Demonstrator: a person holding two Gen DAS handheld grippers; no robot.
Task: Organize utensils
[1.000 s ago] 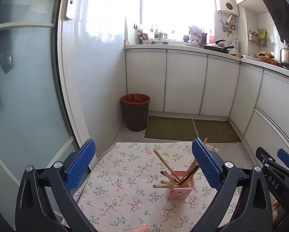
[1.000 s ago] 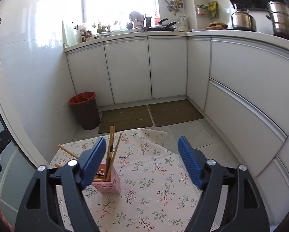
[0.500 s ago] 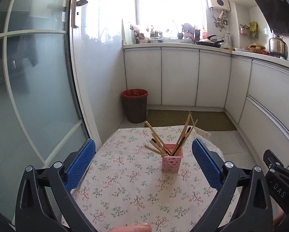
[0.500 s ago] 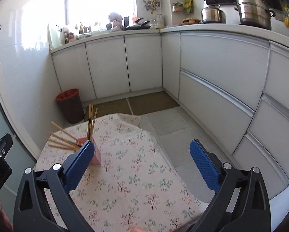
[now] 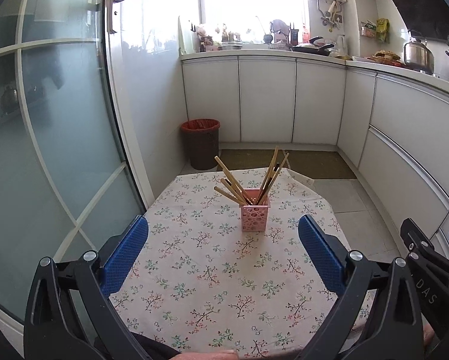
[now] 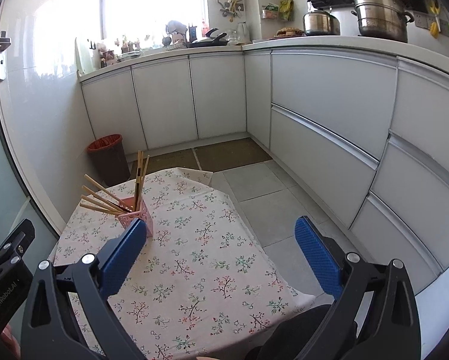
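Note:
A pink perforated utensil holder [image 5: 254, 214] stands upright on the floral tablecloth [image 5: 212, 273], with several wooden chopsticks [image 5: 233, 186] fanned out of it. My left gripper [image 5: 223, 238] is open and empty, pulled back near the table's front, the holder straight ahead between its fingers. In the right wrist view the holder [image 6: 136, 214] and its chopsticks [image 6: 104, 199] stand at the left, partly behind the left fingertip. My right gripper [image 6: 221, 241] is open and empty above the cloth [image 6: 200, 258], right of the holder.
A brown bin with a red liner [image 5: 201, 144] stands on the floor beyond the table. White kitchen cabinets [image 6: 329, 126] run along the back and right. A glass door [image 5: 53, 138] is close on the left. The right gripper's body [image 5: 428, 273] shows at lower right.
Both grippers have drawn back and up from the holder, which now looks farther off. The left view has centred on it. Both stay open and empty.

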